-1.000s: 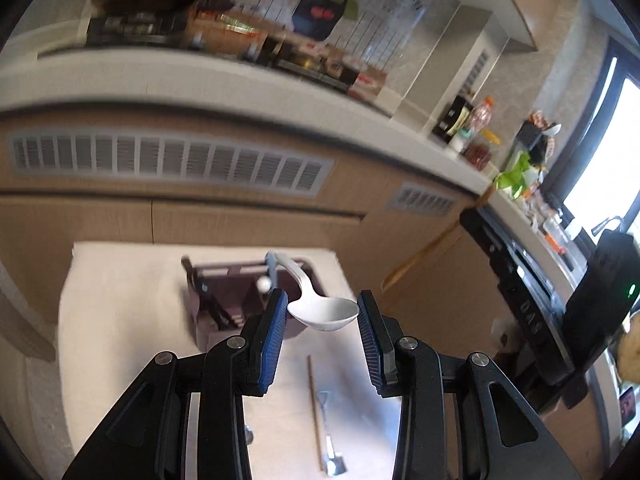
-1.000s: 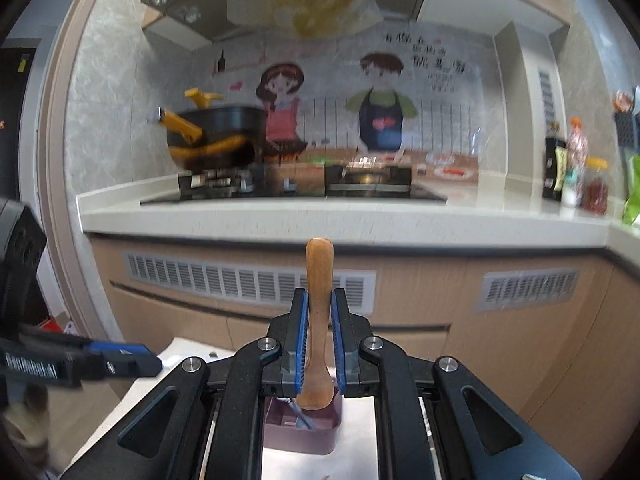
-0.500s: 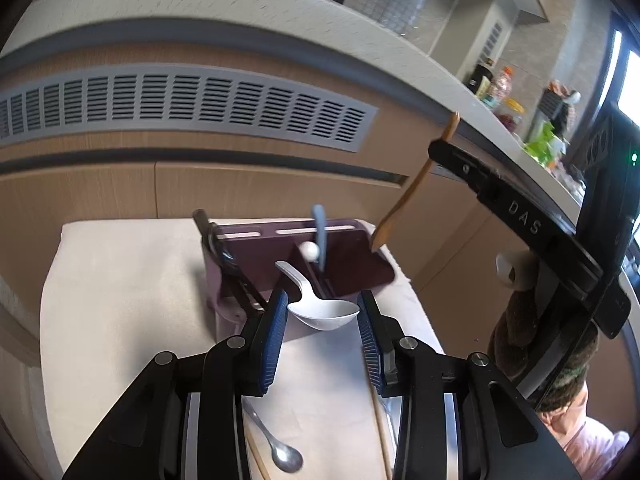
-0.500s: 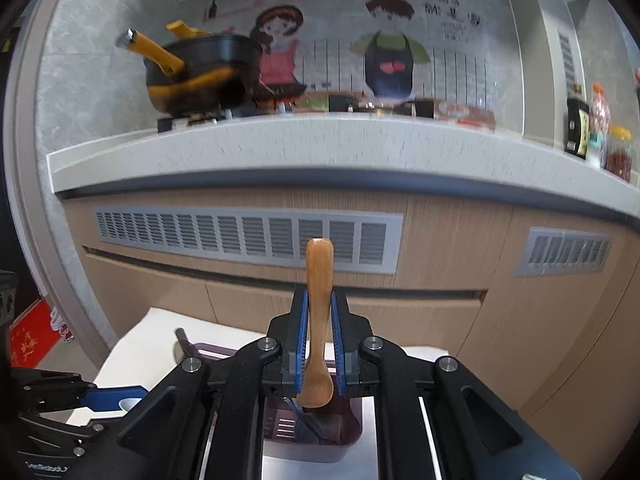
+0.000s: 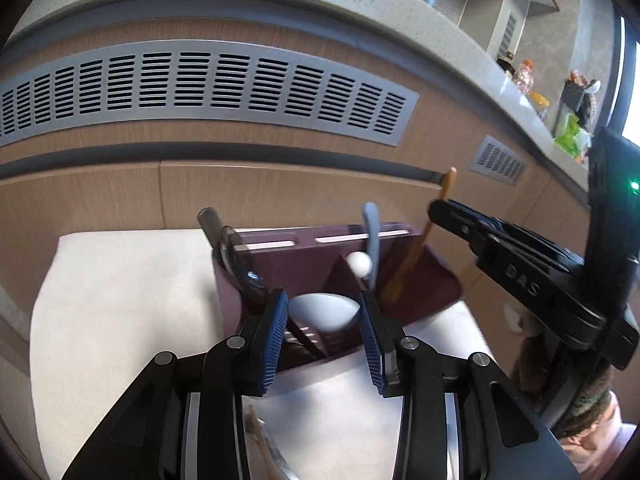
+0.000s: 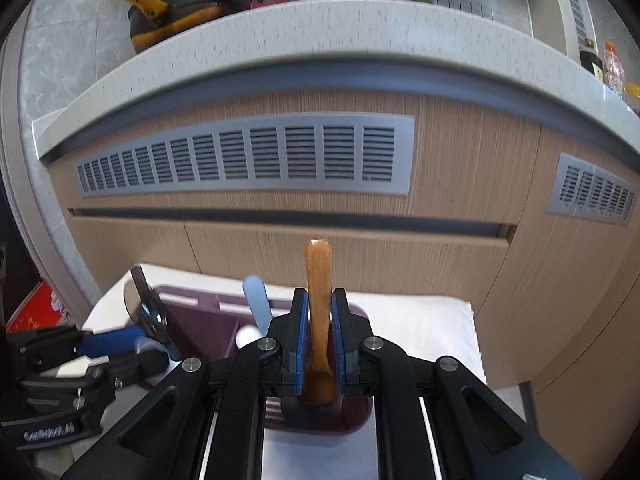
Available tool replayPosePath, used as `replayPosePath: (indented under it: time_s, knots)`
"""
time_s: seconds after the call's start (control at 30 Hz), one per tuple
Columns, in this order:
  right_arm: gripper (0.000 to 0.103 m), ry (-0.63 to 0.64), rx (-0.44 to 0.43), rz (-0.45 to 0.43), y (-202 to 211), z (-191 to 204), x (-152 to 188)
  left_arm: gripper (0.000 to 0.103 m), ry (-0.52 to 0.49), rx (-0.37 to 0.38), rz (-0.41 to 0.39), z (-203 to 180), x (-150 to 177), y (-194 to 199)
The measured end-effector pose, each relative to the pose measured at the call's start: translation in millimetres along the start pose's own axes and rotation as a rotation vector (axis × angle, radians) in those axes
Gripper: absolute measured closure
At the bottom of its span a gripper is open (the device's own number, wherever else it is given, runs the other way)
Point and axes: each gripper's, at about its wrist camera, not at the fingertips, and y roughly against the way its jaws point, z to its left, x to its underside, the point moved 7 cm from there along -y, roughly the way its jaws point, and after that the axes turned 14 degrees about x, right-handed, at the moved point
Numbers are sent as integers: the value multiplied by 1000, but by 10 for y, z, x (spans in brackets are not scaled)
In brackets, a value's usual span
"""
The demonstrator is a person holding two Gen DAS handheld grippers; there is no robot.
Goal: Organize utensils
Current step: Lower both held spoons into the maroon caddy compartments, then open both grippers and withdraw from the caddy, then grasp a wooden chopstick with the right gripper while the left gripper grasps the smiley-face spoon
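A purple utensil holder (image 5: 304, 268) stands on a white cloth; it also shows in the right wrist view (image 6: 208, 320). My left gripper (image 5: 323, 312) is shut on a white spoon (image 5: 324, 312) by its bowl, held over the holder's front compartment. My right gripper (image 6: 318, 332) is shut on a wooden spoon (image 6: 318, 280), handle up, its lower end over the holder's right compartment; the wooden spoon also shows in the left wrist view (image 5: 416, 256). A light blue utensil (image 5: 372, 236) and black-handled utensils (image 5: 228, 248) stand in the holder.
The white cloth (image 5: 120, 300) covers a low table in front of wooden cabinets with grey vents (image 6: 248, 160). More utensils (image 5: 264, 448) lie on the cloth below my left gripper. A counter with a black pan (image 6: 180, 4) runs above.
Both grippers have moved forward and down toward the holder. The white spoon is now over the front compartment and the wooden spoon's lower end is at the right compartment.
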Motion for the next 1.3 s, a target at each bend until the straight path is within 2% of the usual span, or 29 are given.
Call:
replayPosePath:
  time_s: [0.07,0.1,0.13,0.27,0.37,0.4,0.47,0.53,0.63,0.8,0.93,1.17,1.3]
  knots:
    - [90,12,-6,10,-1,7,52,63,-9,-30,-11,37,10,-29]
    - [88,24,-3,12,13,8,79,59,-11,-39,-11,48,17,-46]
    - [80,30,1,8,29,3,89,54,-20,-47,-17,42,22,-55]
    - [52,36,35,-28,189,-81,124,51,-61,-97,-38,-17,32,-11]
    - [36,27,58,-53,357,-187,158,48,-70,-90,-56,-117,40,84]
    - [33,22,71,-58,425,-239,189,45,-72,-90,-64,-148,42,125]
    - [21,16,93,-64,522,-315,234,40,-83,-96,-88,-238,60,251]
    - [16,18,125,-68,640,-417,332,31,-89,-114,-111,-315,111,399]
    - [8,26,154,-54,762,-517,488,24,-95,-154,-125,-378,218,568]
    - [4,56,176,4,890,-591,835,20,-96,-242,-92,-369,576,781]
    - [4,85,170,70,922,-564,1174,20,-41,-248,-41,-305,943,856]
    - [4,173,83,207,1020,-331,1824,20,12,-294,29,-186,1440,932]
    - [4,250,42,258,1110,-191,2125,20,21,-264,67,-189,1608,877]
